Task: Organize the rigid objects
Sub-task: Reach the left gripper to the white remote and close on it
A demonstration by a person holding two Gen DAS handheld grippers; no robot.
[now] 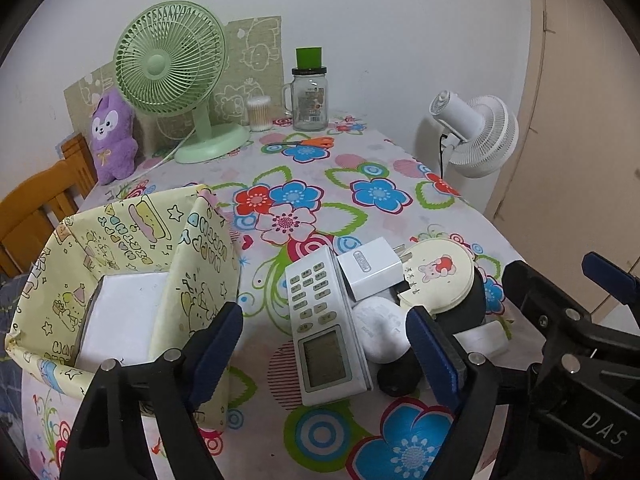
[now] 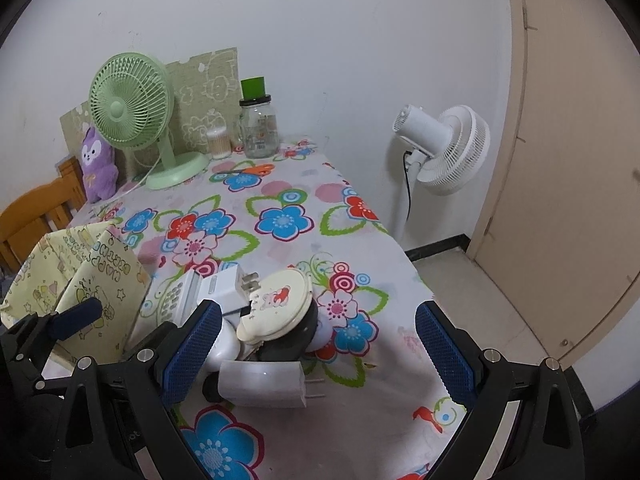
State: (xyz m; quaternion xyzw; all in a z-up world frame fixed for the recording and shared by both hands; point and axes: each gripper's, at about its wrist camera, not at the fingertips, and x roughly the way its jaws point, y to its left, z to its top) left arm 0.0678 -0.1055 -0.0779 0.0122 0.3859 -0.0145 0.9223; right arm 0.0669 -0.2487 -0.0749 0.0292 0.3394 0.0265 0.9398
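The table point(image 1: 360, 152), under a flowered cloth, carries everything. At its far edge against the wall stand a green fan point(image 1: 170, 60), a purple plush toy point(image 1: 112, 136) at the far left corner, a glass jar point(image 1: 309, 100) with a green cap, a tub of cotton swabs point(image 1: 259, 114) and orange-handled scissors point(image 1: 304, 143) lying flat. Near the left edge stands a yellow patterned storage bag point(image 1: 120, 240), open at the top, with a white box point(image 1: 120, 312) inside.

Just right of the bag, toward the near edge, the rigid things lie heaped together: a white remote control point(image 1: 324, 320), a white charger plug point(image 1: 370, 272), a round cream case point(image 1: 440, 276) printed with a rabbit, resting tilted on a black object, a white rounded puck point(image 1: 380, 332), and another white adapter point(image 2: 264, 384) nearest the near edge.

The left gripper point(image 1: 324, 354) hangs above the remote, fingers point(image 1: 434, 356) released, gripping nothing. The right gripper point(image 2: 318, 354) hovers over the heap's right side, fingers point(image 2: 192, 354) spread wide and empty.
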